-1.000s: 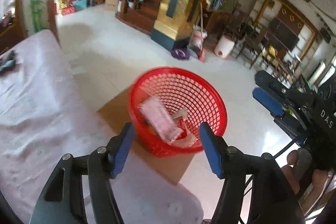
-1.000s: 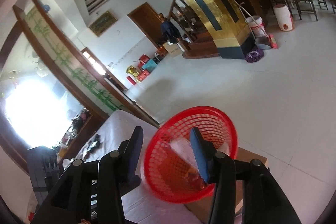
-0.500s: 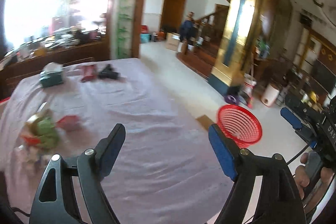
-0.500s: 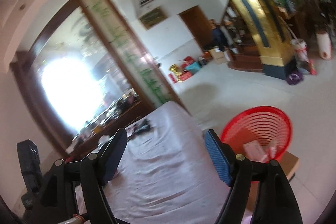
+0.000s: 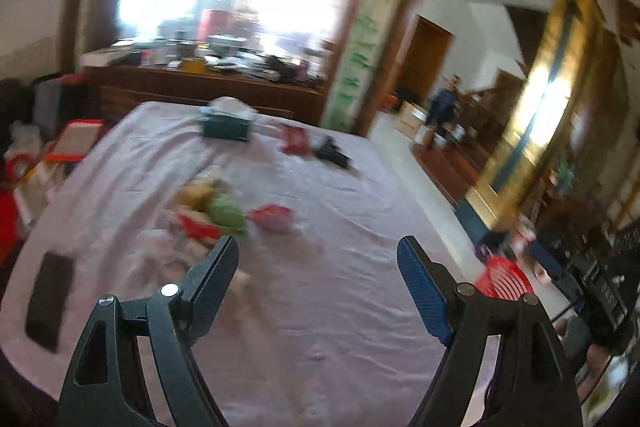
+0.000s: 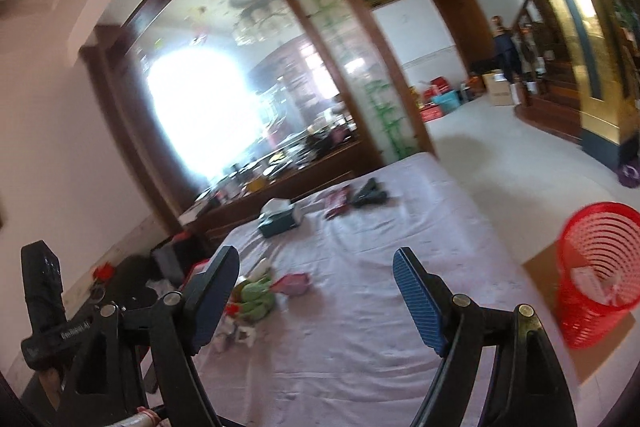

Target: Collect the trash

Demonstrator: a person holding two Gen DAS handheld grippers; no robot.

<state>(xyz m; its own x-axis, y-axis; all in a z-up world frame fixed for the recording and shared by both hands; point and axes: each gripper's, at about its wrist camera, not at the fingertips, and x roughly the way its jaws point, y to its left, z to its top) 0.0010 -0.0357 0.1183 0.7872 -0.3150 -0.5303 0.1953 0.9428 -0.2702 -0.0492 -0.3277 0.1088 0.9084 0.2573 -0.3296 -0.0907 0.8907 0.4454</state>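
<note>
Beside the table, my red basket (image 6: 596, 267) holds what looks like paper; only my right view shows inside. Both my grippers, left (image 5: 318, 279) and right (image 6: 316, 291), gape empty.

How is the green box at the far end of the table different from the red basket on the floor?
The green box is dark, solid-walled and sits on the cloth-covered table; the red basket is bright open mesh and stands off the table, on cardboard on the floor. White tissue pokes out of the box's top; the basket holds pale wrappers. Both are containers.

trash pile (image 5: 216, 211): crumpled green, red, yellow wrappers, blurred, ahead-left of my tongs on cloth | red basket (image 6: 596, 267): upright, far right, holding maybe paper
</note>
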